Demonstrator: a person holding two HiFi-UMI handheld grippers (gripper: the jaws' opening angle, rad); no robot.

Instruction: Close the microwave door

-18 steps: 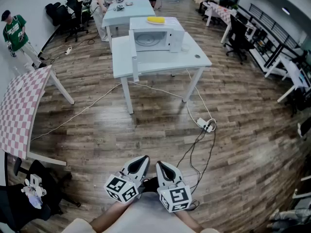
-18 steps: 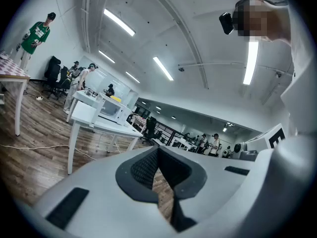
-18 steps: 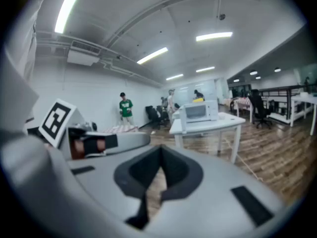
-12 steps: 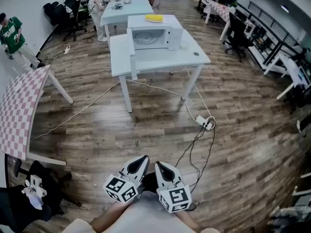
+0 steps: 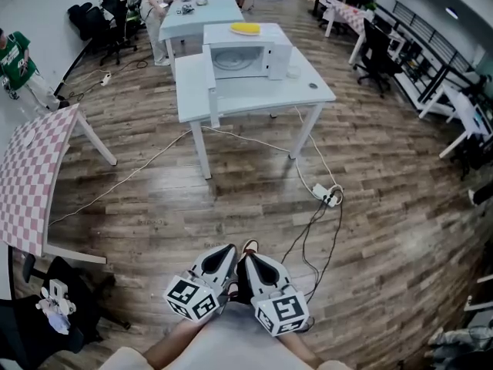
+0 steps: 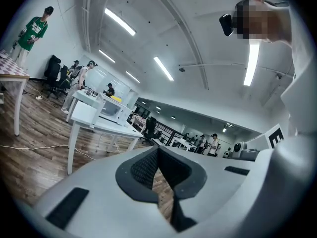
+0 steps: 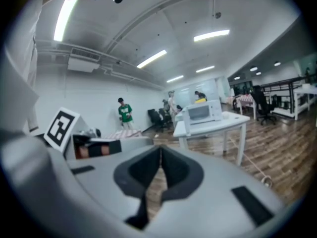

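The microwave (image 5: 245, 52) stands on the white table (image 5: 269, 95), well apart from both grippers, its door (image 5: 212, 91) swung open to the left exactly as 0.5 s ago. The left gripper (image 5: 228, 251) and right gripper (image 5: 248, 259) hang near the body, each with jaws pressed together on nothing, now slightly nearer each other.

We see the white microwave (image 5: 248, 56) on the far pale table (image 5: 266, 97), its door (image 5: 212, 91) standing open at its left side and a yellow object (image 5: 245, 29) on top. Near us, the left gripper (image 5: 228, 251) and right gripper (image 5: 248, 260) hover side by side above the wooden floor (image 5: 154, 206).
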